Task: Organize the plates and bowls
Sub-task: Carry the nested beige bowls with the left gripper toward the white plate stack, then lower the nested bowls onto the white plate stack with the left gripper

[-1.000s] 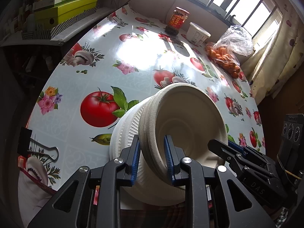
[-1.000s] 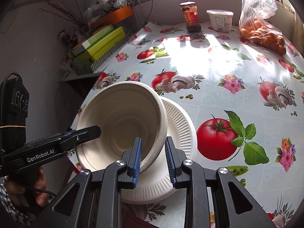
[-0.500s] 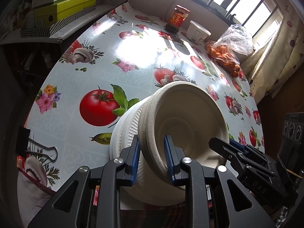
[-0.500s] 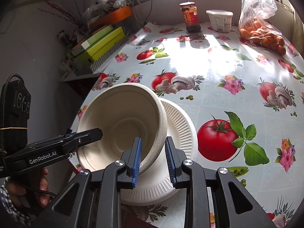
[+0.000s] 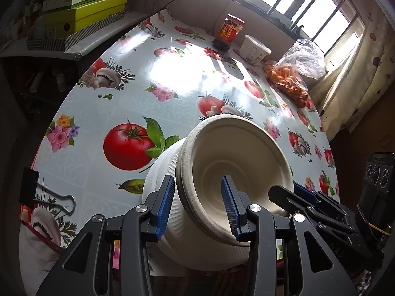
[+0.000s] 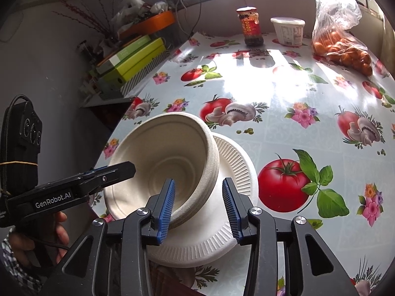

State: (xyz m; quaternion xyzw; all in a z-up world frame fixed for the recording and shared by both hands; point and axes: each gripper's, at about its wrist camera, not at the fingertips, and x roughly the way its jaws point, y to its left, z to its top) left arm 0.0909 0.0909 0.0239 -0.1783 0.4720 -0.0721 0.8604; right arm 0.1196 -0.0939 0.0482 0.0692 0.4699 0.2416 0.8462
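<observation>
Both opening claws straddle bowls (image 5: 237, 170) rim, pads apart.

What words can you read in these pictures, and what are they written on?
"GenRobot.AI": on the side of the left gripper, seen from the right wrist camera.
"DAS": faint raised letters on the right gripper's black arm, seen upside down.
Jar: red label with yellow writing, too blurred to read.
White tub: printed label too small to read.
Green boxes: small print, unreadable.
</observation>
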